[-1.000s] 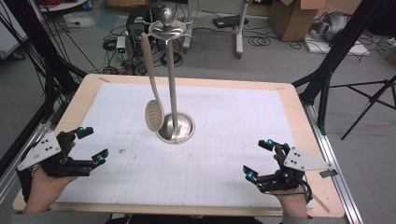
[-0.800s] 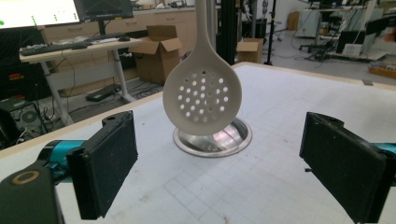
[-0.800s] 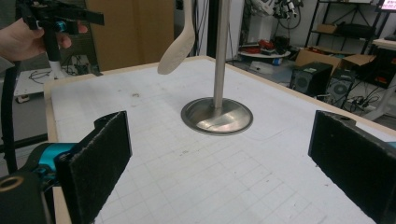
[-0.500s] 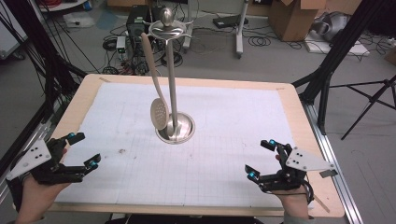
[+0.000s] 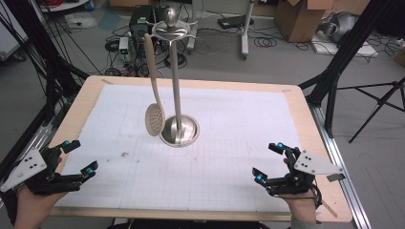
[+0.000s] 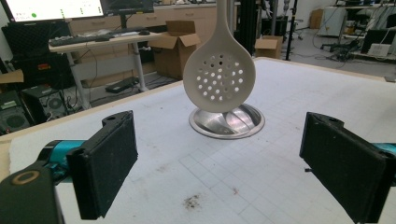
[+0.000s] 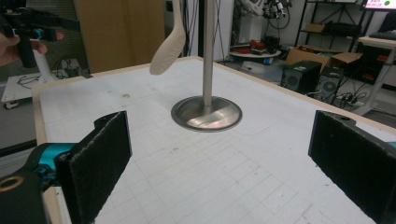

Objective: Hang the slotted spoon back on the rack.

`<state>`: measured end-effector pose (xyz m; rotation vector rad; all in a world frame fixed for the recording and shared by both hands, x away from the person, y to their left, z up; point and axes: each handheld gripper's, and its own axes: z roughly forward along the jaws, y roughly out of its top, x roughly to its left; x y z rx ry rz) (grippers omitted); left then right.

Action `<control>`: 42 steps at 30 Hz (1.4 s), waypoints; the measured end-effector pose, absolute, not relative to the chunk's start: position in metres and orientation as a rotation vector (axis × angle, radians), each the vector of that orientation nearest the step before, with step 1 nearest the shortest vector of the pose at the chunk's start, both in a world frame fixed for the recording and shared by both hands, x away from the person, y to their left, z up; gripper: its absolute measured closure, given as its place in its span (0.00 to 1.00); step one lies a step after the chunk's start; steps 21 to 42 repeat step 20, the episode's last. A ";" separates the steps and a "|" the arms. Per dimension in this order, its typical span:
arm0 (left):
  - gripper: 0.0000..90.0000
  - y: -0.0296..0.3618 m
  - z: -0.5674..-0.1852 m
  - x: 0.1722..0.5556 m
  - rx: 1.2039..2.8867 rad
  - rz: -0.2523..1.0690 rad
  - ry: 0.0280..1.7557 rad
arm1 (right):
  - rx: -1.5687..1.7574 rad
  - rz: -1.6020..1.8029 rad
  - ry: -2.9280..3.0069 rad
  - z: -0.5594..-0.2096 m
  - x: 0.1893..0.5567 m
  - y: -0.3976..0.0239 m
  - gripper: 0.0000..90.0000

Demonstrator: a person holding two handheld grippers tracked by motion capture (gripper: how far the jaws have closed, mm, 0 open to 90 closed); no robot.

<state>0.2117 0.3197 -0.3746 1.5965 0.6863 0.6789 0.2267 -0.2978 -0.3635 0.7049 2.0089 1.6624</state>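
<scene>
Skimmer (image 5: 155, 119) hangs untouched from stand (image 5: 175, 95); both grippers' fingers (image 6: 105, 163) gape wide, holding nothing

A beige slotted spoon (image 6: 219, 77) dotted with round holes hangs from a shiny silver stand (image 5: 177, 129). The table (image 5: 305, 119) has a pale wood rim around a white mat (image 5: 229, 143) ruled with a faint grey grid. Both grippers, left (image 5: 76, 157) and right (image 5: 267, 162), are black with turquoise tips and grey plates
</scene>
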 end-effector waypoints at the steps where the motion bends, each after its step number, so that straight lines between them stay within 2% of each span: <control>1: 0.13 0.320 -0.375 0.211 1.599 0.681 0.689 | 0.715 1.663 2.010 -0.364 0.226 -0.298 0.05; 19: 0.13 0.335 -0.393 0.207 1.582 0.688 0.790 | 0.828 1.631 1.879 -0.372 0.223 -0.324 0.05; 42: 0.13 0.335 -0.393 0.208 1.586 0.686 0.792 | 0.833 1.632 1.876 -0.372 0.223 -0.325 0.05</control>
